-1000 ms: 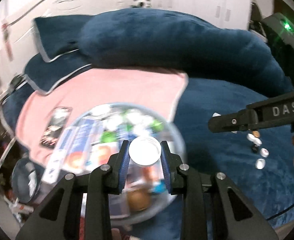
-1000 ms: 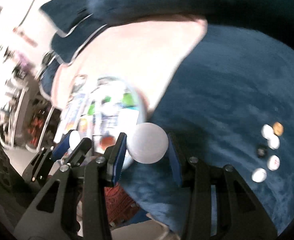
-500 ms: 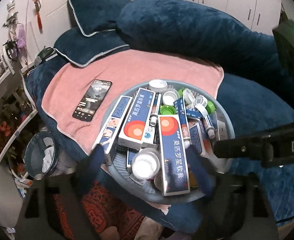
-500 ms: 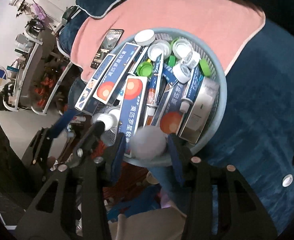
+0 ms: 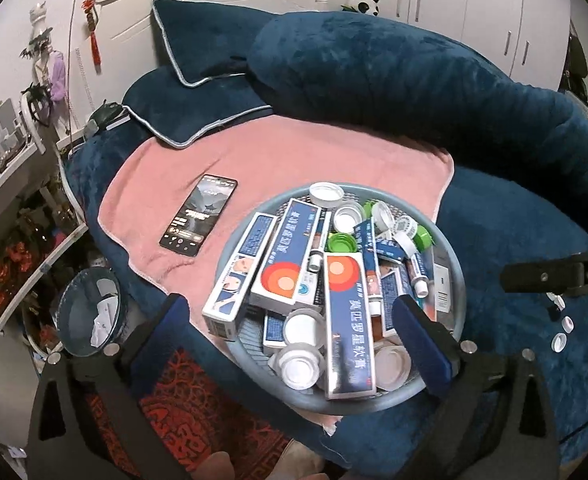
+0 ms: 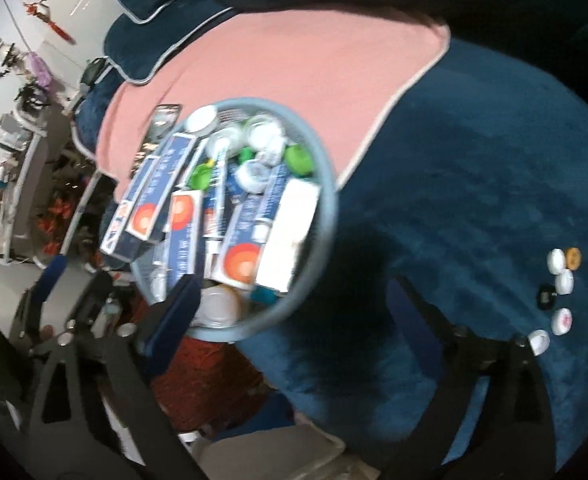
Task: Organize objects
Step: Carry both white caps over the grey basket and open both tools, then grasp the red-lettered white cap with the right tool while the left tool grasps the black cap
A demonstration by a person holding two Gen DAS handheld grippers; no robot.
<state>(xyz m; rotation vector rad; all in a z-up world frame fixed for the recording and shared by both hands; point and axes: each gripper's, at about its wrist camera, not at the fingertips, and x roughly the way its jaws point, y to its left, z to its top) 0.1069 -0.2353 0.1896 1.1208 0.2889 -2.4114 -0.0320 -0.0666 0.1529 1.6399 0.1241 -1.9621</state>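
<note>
Both gripper sets stand wide apart, nothing between the pads: my left gripper (image 5: 294,344) has just been opening over the near side of the basket (image 5: 455,280), and my right gripper (image 6: 290,312) has just been opening too, one finger over the basket rim, the other over the blue bedding. White caps (image 5: 299,364) lie at the near edge of the basket among the ointment boxes (image 5: 347,320), tubes and green caps (image 5: 339,243). Basket sits on the bed, partly on the pink towel (image 5: 294,160), phone (image 5: 198,215) just beside it on the towel. Still to be gathered, by my reading: a small cluster of loose caps (image 6: 559,292) on the blue blanket (image 6: 473,180), well apart from the basket, on the right. These I judge light, rigid plastic, smooth-sided and likely to skid or flip out of a pinch; the plush pile may let them sink and tilt. Best hold looks to be across the outer wall, pads on opposite sides, coming straight down. Several touch or nearly touch, so a neighbour could get nudged. One dark cap (image 6: 546,295) is hard to make out against the blanket.
</note>
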